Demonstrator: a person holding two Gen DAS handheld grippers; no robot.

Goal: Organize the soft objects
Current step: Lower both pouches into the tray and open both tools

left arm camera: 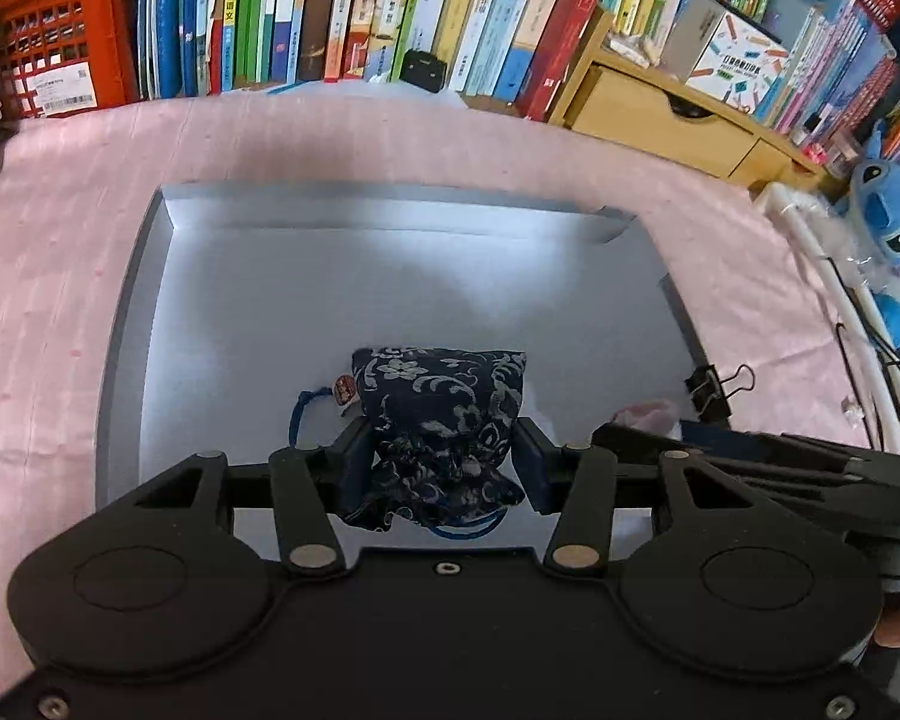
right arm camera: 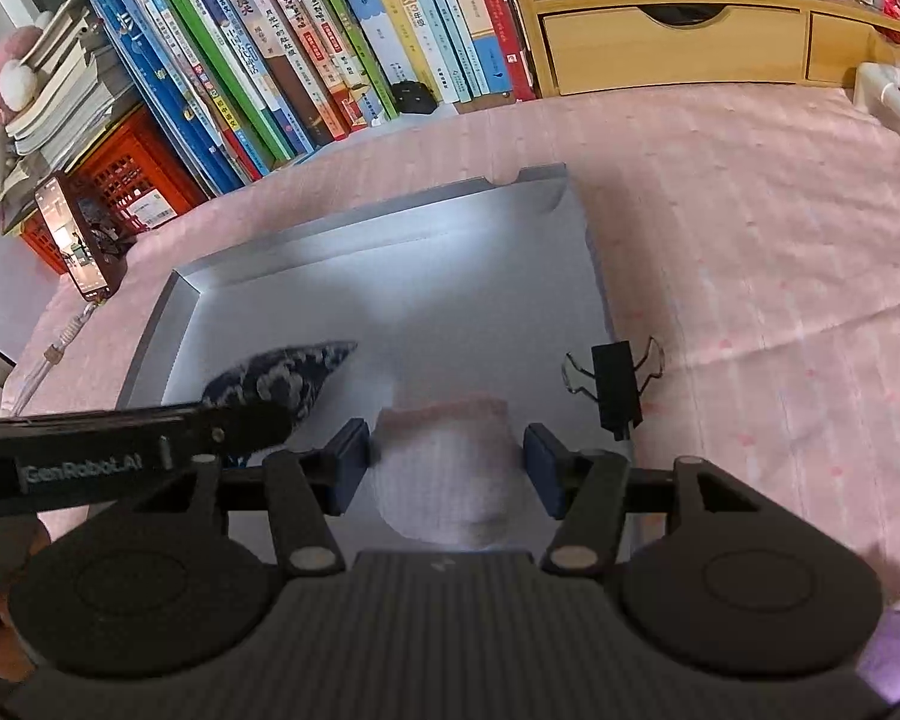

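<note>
Left tool (left arm camera: 444, 459) pinching pouch (left arm camera: 441, 402), tray (left arm camera: 390, 204) rim clear

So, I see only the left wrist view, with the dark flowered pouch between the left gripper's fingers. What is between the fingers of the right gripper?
Observer: A pink and white cloth sits between the fingers of the right gripper, over the near right part of the tray. I cannot tell if the pads press on it.
Operator: And is something standing on the left of the tray? My view cuts off there.
Observer: Yes, a phone stands upright beyond the tray's far left corner, in front of the red crate.
</note>
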